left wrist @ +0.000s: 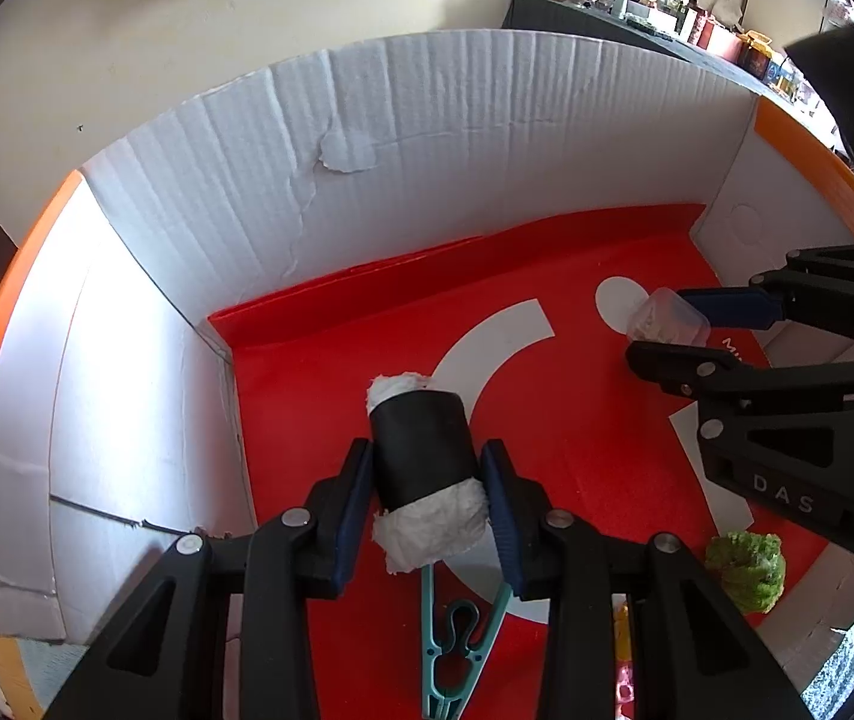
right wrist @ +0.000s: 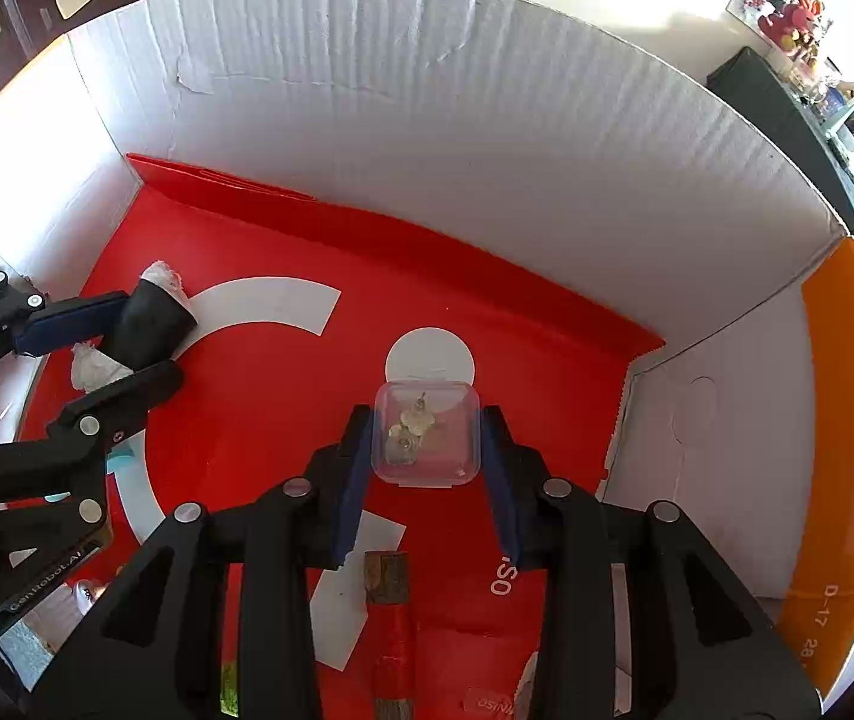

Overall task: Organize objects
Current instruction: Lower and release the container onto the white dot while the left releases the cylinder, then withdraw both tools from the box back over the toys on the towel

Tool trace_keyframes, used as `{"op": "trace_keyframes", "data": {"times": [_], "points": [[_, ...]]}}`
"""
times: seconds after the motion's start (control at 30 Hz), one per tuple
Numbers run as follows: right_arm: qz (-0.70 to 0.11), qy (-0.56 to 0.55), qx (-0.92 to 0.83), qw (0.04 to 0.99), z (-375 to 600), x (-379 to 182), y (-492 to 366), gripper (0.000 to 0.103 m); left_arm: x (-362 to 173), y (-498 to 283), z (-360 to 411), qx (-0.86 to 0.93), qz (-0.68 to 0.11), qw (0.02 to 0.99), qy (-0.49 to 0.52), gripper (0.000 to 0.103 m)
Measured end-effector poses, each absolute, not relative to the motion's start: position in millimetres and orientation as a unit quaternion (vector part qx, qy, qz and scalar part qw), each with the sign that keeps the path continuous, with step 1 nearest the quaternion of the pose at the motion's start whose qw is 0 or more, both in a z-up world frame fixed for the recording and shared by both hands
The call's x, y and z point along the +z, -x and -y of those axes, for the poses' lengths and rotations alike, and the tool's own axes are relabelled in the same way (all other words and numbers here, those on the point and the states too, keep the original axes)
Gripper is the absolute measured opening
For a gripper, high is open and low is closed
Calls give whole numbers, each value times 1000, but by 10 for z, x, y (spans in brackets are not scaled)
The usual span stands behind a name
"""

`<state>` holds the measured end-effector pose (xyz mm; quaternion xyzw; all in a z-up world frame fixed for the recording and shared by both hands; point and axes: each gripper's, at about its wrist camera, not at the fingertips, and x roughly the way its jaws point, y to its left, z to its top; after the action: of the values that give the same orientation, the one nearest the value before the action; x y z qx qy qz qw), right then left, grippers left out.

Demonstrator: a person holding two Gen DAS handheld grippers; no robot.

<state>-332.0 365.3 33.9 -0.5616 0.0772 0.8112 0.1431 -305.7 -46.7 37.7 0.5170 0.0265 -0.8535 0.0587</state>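
Note:
Both grippers are inside a cardboard box with a red floor (left wrist: 318, 354). My left gripper (left wrist: 427, 474) is shut on a black roll with white paper ends (left wrist: 420, 450); it also shows in the right wrist view (right wrist: 150, 318). My right gripper (right wrist: 427, 438) is shut on a small clear plastic case (right wrist: 427, 432) holding small metal pieces. In the left wrist view the right gripper (left wrist: 667, 330) and the case (left wrist: 667, 318) are at the right.
The box walls are white corrugated card (left wrist: 427, 120) with orange outer flaps (right wrist: 841, 420). A teal clothes peg (left wrist: 451, 648) and a green fuzzy lump (left wrist: 748, 567) lie near the front. A red stick-like object (right wrist: 393, 630) lies below the right gripper.

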Motion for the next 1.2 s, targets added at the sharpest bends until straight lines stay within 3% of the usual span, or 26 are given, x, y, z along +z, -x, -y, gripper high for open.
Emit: {"op": "trace_keyframes", "data": {"times": [0.37, 0.5, 0.97, 1.2], "points": [[-77, 561, 811, 144, -3647, 338, 3300, 35, 380, 2943, 548, -855, -28, 60, -514, 39], [-72, 562, 811, 144, -3624, 344, 3297, 40, 409, 2973, 574, -858, -25, 64, -509, 39], [-63, 541, 825, 148, -3607, 579, 3116, 41, 674, 2792, 575, -872, -24, 64, -485, 44], [-66, 521, 838, 149, -3548, 770, 3006, 47, 832, 2631, 508, -881, -28, 62, -467, 48]]}}
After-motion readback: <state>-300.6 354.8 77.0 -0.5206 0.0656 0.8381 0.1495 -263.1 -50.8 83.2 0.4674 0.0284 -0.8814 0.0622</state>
